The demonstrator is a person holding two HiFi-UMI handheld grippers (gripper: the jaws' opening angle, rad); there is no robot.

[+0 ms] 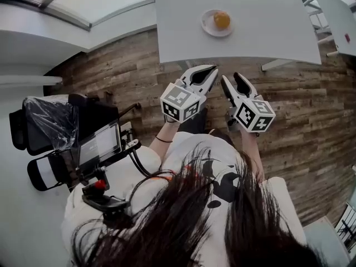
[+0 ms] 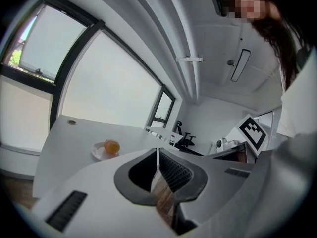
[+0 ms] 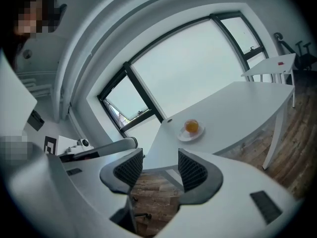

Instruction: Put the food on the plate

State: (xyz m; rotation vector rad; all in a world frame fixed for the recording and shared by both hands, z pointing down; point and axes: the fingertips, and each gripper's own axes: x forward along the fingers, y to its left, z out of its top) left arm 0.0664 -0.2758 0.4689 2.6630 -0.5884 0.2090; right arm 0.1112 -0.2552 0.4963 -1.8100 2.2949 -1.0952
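A round orange piece of food (image 1: 222, 19) lies on a small white plate (image 1: 207, 28) near the front edge of a white table (image 1: 261, 38). Both grippers hang over the wood floor, close to the person's body and well short of the table. My left gripper (image 1: 213, 70) is shut with nothing in it, its pads meeting at the tips (image 2: 157, 151). My right gripper (image 1: 230, 77) stands open with a gap between its pads (image 3: 162, 168) and only floor behind. The food (image 2: 112, 146) (image 3: 191, 127) and plate (image 2: 99, 153) (image 3: 183, 136) show far ahead in both gripper views.
A black device with a screen and wrapped cushions (image 1: 67, 138) stands on the left. A second white table (image 1: 339, 15) is at the far right. Large windows (image 3: 193, 68) run behind the table. Wood floor (image 1: 128, 77) lies between me and the table.
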